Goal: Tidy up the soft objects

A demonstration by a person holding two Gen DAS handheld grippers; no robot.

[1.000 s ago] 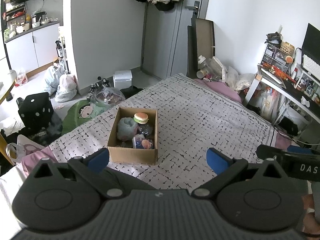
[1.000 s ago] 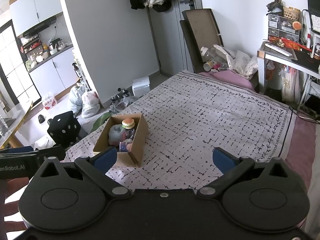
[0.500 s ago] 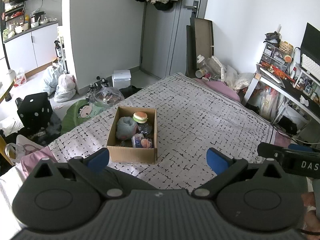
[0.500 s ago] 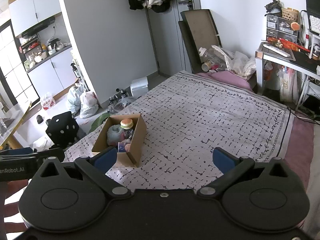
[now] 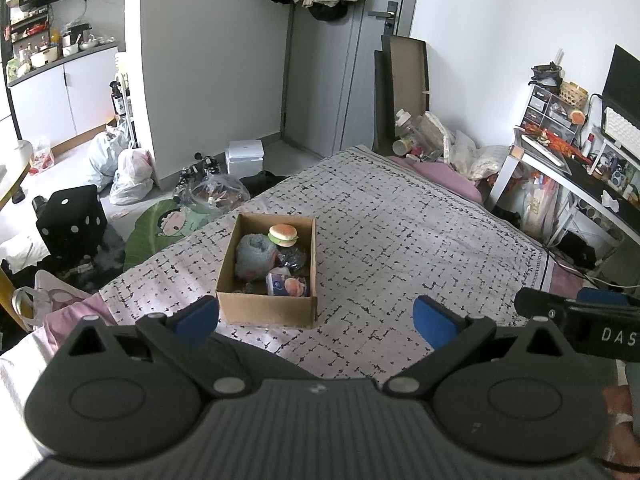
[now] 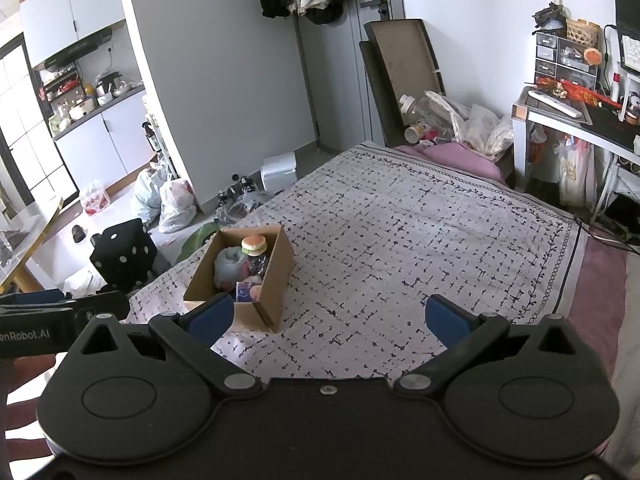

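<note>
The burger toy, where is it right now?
The burger toy sits in the cardboard box on the bed, at its far end, beside the grey plush; in the left wrist view it is just left of centre.

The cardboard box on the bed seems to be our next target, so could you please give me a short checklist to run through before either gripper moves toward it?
1. Left gripper open and empty: ok, the blue pads stand wide apart with nothing between them.
2. Right gripper open and empty: ok.
3. Cardboard box upright with its top open: ok.
4. Soft objects reachable from above: ok, the burger toy sits on top of the pile, beside the grey plush.
5. Bedspread between grippers and box free of obstacles: ok.
6. What lies at the bottom of the box: cannot tell, the upper items hide it.
</note>
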